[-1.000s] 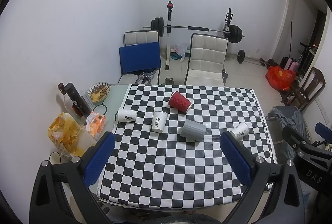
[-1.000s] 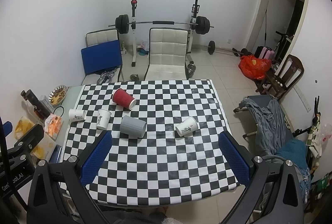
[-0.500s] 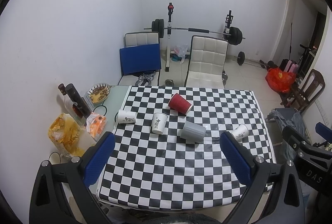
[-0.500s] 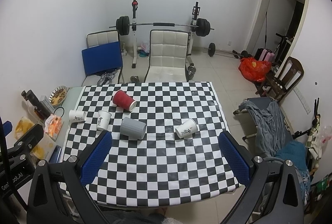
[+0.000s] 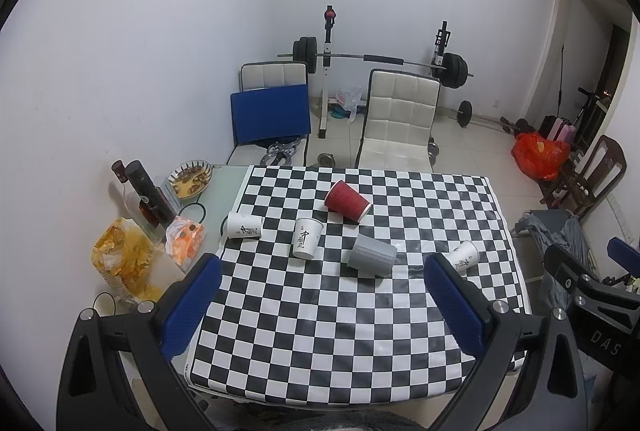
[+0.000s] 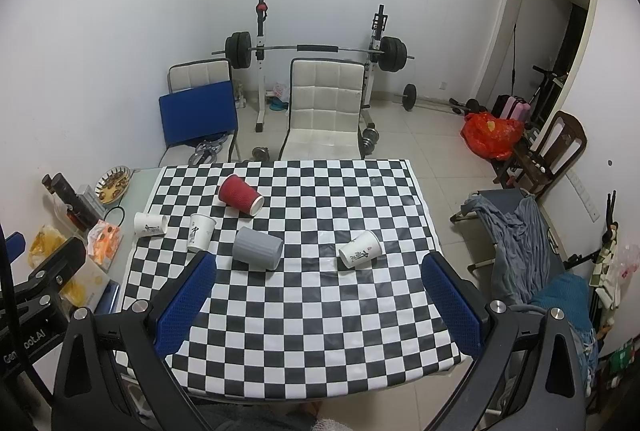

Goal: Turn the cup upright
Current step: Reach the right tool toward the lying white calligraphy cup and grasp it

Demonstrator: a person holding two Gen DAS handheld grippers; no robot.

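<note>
Both hand-held grippers hung above the near edge of the bench (image 5: 496, 215), well apart from every cup. The left hand-held gripper (image 5: 322, 263) had its blue-padded jaws spread wide with nothing between them, and the right hand-held gripper (image 6: 320, 263) was spread just as wide and likewise held nothing.

Five cups lay on the checkered cloth (image 6: 304, 311) that covered most of the bench. The red cup (image 5: 347, 200) lay on its side toward the far edge, mouth turned to the right. The grey cup (image 5: 372, 259) lay on its side near the middle of the cloth, just nearer than the red one. A white printed cup (image 5: 307, 238) stood between them and the left edge of the cloth; whether it was mouth-up or mouth-down could not be told. Another white cup (image 5: 244, 225) lay on its side at the cloth's left edge. A third white cup (image 6: 359, 254) lay on its side toward the right edge.

On the bare strip of bench left of the cloth stood dark bottles (image 5: 146, 193), a snack dish (image 5: 190, 175) and a yellow bag (image 5: 122, 263).
</note>
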